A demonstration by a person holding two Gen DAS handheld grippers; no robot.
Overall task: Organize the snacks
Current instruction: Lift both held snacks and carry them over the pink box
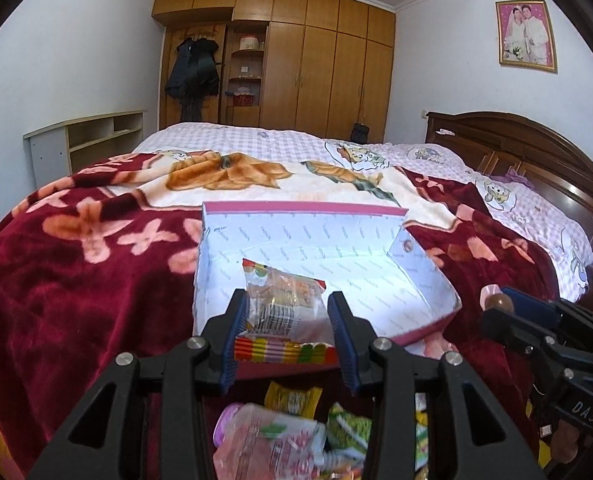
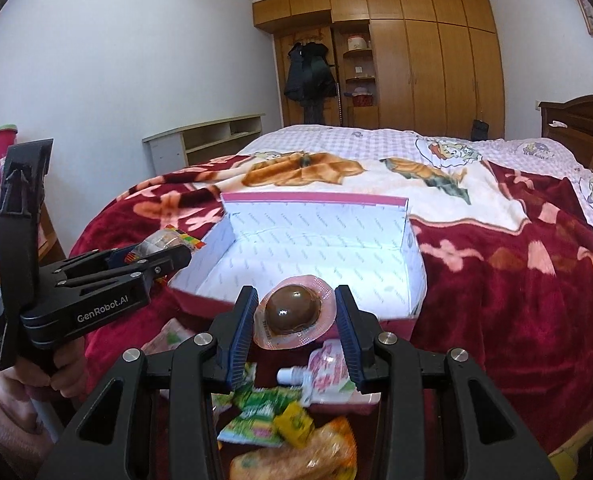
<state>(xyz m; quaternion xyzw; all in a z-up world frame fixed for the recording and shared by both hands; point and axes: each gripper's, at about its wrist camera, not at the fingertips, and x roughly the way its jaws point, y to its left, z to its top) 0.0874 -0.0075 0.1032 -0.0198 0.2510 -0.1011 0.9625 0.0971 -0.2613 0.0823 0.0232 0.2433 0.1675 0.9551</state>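
Note:
An open white box with a pink rim [image 1: 424, 280] [image 2: 412, 256] lies on the bed. My left gripper [image 1: 290, 322] is shut on a clear snack packet with striped ends [image 1: 282, 308] and holds it over the box's near left edge; it also shows in the right wrist view [image 2: 152, 254]. My right gripper [image 2: 296, 320] is shut on a pink-rimmed jelly cup with a brown dome [image 2: 292, 310], just in front of the box's near edge. A pile of loose snacks [image 2: 288, 420] [image 1: 288, 432] lies below both grippers.
A red floral blanket [image 1: 76, 280] covers the near half of the bed. A dark wooden headboard [image 1: 536, 160] stands at the right. A low beige shelf [image 1: 96, 136] stands by the left wall, and a wooden wardrobe [image 1: 316, 72] fills the far wall.

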